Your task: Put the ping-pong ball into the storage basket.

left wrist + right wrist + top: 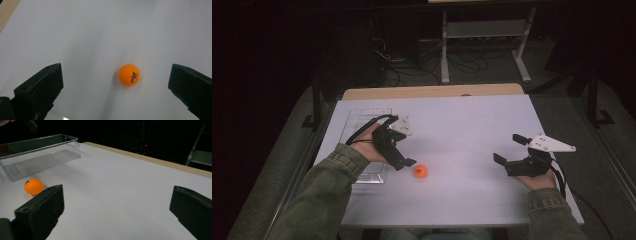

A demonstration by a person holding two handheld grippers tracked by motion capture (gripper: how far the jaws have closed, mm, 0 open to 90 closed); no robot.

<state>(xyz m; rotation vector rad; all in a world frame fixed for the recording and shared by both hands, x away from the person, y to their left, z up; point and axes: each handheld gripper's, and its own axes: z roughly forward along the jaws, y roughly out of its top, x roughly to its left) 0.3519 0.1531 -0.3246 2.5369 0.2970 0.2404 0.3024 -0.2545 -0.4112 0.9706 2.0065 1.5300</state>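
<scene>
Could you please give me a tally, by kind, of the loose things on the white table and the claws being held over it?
Orange ball: 1
Clear plastic tray: 1
Hand-held claws: 2, the left claw near the ball and the right claw off to the side, both open
Total: 4

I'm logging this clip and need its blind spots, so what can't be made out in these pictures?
- Clear tray, high view: the left gripper and the hand cover its middle, so its contents can't be fully checked.
- Orange ball, left gripper view: small print under the logo is too small to read.
- Clear tray, right gripper view: its left end is cut off by the edge.
</scene>
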